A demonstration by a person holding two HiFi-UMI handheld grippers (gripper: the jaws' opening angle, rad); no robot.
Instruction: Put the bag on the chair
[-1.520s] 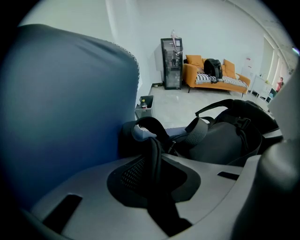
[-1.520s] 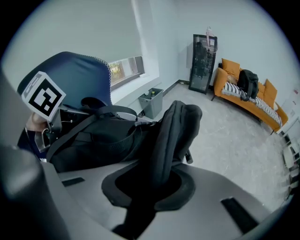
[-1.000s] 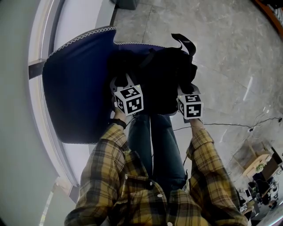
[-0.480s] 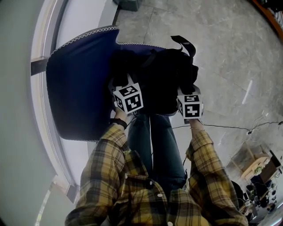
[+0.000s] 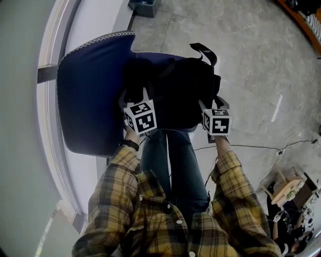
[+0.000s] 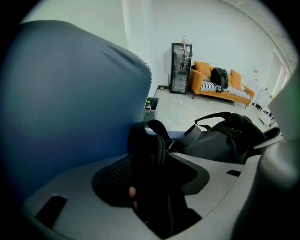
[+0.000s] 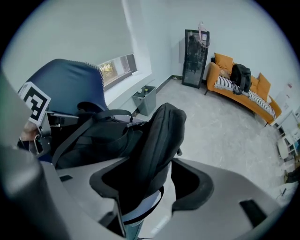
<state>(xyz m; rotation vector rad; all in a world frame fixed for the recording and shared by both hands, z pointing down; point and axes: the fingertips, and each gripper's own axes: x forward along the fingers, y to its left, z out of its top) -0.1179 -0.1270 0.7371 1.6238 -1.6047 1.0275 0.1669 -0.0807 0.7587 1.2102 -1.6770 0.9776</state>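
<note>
Lower centre, the left gripper (image 5: 131, 98) and right gripper (image 5: 210, 104) are opening their fingers, a bag strap standing between each pair. The black bag (image 5: 175, 88) lies on the blue chair (image 5: 90, 100), its long axis across the frame and its handle (image 5: 204, 50) pointing upper right. A bin (image 5: 144, 6) sits at the top edge.

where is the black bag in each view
Head view: bag at centre.
Left gripper view: bag right of centre.
Right gripper view: bag left of centre.
Shared landmark: blue chair, at the left in every view.
</note>
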